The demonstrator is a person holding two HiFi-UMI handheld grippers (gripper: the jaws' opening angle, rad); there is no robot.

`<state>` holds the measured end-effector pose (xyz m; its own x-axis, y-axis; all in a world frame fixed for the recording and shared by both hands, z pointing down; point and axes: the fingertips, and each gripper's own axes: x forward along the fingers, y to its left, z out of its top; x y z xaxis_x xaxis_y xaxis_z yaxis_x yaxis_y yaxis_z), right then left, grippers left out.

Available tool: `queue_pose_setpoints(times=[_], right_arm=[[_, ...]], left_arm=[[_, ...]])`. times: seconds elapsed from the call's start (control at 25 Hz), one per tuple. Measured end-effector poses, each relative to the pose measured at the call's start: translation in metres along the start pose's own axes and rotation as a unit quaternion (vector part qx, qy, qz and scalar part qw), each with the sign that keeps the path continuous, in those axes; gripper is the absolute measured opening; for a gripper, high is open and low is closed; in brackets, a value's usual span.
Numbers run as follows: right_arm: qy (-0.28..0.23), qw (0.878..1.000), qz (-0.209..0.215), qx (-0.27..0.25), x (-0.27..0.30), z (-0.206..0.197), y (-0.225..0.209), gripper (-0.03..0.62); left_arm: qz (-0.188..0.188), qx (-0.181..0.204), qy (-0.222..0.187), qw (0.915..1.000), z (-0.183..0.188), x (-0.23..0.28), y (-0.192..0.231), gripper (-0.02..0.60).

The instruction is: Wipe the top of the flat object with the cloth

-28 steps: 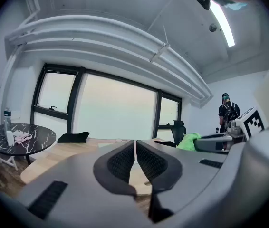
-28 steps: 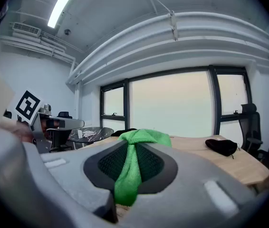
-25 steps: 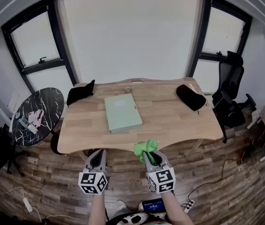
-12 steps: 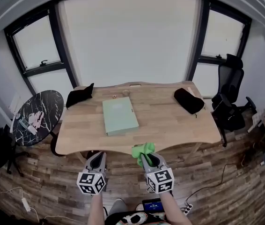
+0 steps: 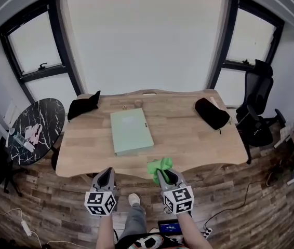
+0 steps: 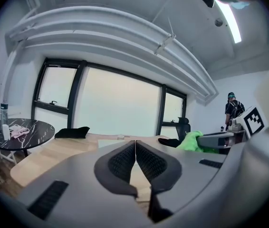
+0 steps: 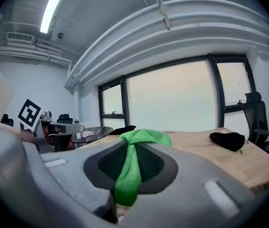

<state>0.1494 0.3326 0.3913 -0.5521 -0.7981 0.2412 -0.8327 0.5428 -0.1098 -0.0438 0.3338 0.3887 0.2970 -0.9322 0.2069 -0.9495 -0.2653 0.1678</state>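
Note:
A flat pale green object (image 5: 131, 131) lies on the wooden table (image 5: 188, 139), left of its middle. It shows as a pale strip (image 6: 110, 143) in the left gripper view. My right gripper (image 5: 161, 173) is shut on a bright green cloth (image 5: 159, 165) at the table's front edge. In the right gripper view the cloth (image 7: 146, 137) bunches above the right gripper (image 7: 133, 151) and hangs down between the pads. My left gripper (image 5: 107, 173) hangs beside it, short of the edge. The left gripper (image 6: 135, 144) has just closed fully with nothing between its pads.
A black pouch (image 5: 212, 112) lies at the table's right, a black bag (image 5: 83, 105) at its back left corner. A round dark marble table (image 5: 32, 131) stands to the left and office chairs (image 5: 256, 115) to the right. A person (image 6: 233, 109) stands far off.
Both grippers have moved forward to the table's front edge, and the cloth now reaches over that edge. The table looks nearer in the head view.

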Motion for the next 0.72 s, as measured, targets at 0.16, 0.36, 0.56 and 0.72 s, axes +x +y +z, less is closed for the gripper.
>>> queue_pose_setpoints(times=[0.16,0.36,0.56,0.72], right_arm=[[0.011,1.000,-0.008,-0.002,0.051,0.003,-0.025,0.055],[0.023,1.000,-0.019,-0.003,0.128,0.022,-0.058,0.055],[0.030,0.999,-0.029,0.001,0.197,0.037,-0.082,0.055],[0.039,0.998,-0.042,0.005,0.240,0.040,-0.098,0.055]], left_arm=[[0.009,-0.007,-0.001,0.9999,0.005,0.056,0.029,0.008],[-0.005,-0.017,0.003,0.9998,0.024,0.130,0.068,0.006],[0.010,-0.002,0.024,0.9997,0.038,0.194,0.117,0.008],[-0.009,0.000,0.032,0.9994,0.039,0.231,0.140,0.008]])
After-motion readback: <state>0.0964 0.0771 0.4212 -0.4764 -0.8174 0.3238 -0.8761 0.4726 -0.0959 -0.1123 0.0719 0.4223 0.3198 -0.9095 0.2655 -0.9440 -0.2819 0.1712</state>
